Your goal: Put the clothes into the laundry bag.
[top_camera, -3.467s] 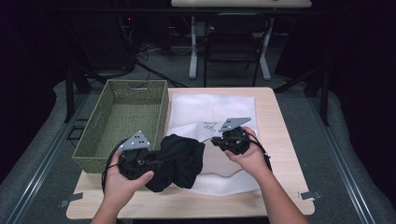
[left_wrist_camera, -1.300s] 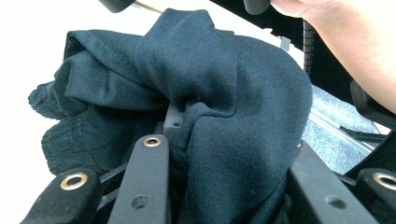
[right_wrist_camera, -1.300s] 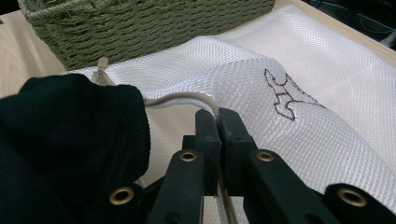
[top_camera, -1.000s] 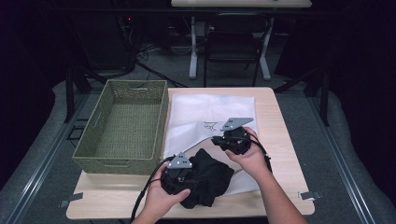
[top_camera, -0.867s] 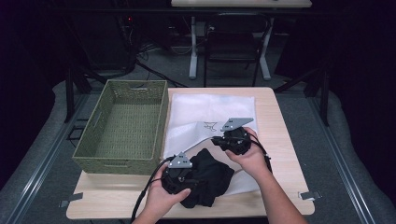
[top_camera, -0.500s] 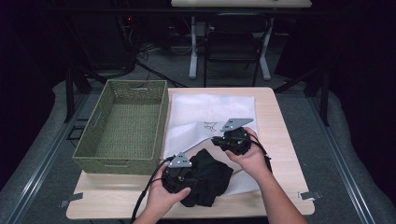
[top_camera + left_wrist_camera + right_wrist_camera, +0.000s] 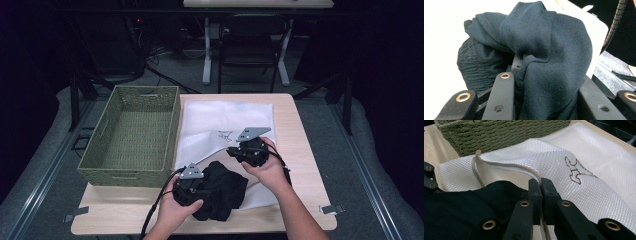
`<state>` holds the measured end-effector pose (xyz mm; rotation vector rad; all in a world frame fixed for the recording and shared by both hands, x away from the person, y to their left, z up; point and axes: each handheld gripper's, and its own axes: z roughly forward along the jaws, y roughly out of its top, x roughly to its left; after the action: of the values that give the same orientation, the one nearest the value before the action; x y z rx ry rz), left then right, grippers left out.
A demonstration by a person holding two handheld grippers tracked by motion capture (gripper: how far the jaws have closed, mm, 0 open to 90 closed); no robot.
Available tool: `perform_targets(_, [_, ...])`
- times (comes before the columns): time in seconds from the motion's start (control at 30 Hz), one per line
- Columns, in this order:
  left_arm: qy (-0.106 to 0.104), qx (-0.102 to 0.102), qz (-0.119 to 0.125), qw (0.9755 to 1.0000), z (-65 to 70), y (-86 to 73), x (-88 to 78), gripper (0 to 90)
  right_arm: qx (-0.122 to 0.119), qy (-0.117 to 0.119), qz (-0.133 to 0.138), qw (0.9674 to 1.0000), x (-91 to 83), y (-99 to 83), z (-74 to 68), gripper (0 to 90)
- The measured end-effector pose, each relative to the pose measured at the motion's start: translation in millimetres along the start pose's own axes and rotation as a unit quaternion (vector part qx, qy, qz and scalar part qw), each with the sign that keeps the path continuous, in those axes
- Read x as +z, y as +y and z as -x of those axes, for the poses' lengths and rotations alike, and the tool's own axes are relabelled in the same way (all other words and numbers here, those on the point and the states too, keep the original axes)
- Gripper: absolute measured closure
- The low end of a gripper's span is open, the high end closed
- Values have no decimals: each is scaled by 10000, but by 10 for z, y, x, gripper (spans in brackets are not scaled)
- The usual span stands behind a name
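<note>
The right hand-held gripper (image 7: 541,183) has its jaws pressed together on the zippered edge of the flat white mesh laundry bag (image 7: 586,167), lifting that edge so the mouth gapes toward the person. The left hand-held gripper (image 7: 544,82) pinches a thick fold of the crumpled black knit garment (image 7: 544,45), cloth bunched between its jaws. In the high view the garment (image 7: 220,187) lies at the counter's near edge, just in front of the bag's raised opening, partly on the mesh. The step in hand looks like stuffing the garment into the bag: one gripper holds the mouth open, the other brings the cloth up to it. The next move likely calls for pushing the bundle forward under the lifted zipper edge while the right grip keeps the mouth wide, so loose folds do not snag. The woven olive-green rectangular basket (image 7: 132,132) stands empty beside the bag on the light wooden counter (image 7: 300,135).
</note>
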<state>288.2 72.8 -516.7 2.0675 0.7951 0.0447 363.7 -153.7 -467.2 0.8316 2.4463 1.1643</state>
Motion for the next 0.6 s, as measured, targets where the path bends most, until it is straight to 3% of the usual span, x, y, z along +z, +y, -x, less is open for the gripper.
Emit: perform_targets(0.6, [155,-253,139,9995,-158,154,97,691,-39,14,16,10000,-14,1,-16,875])
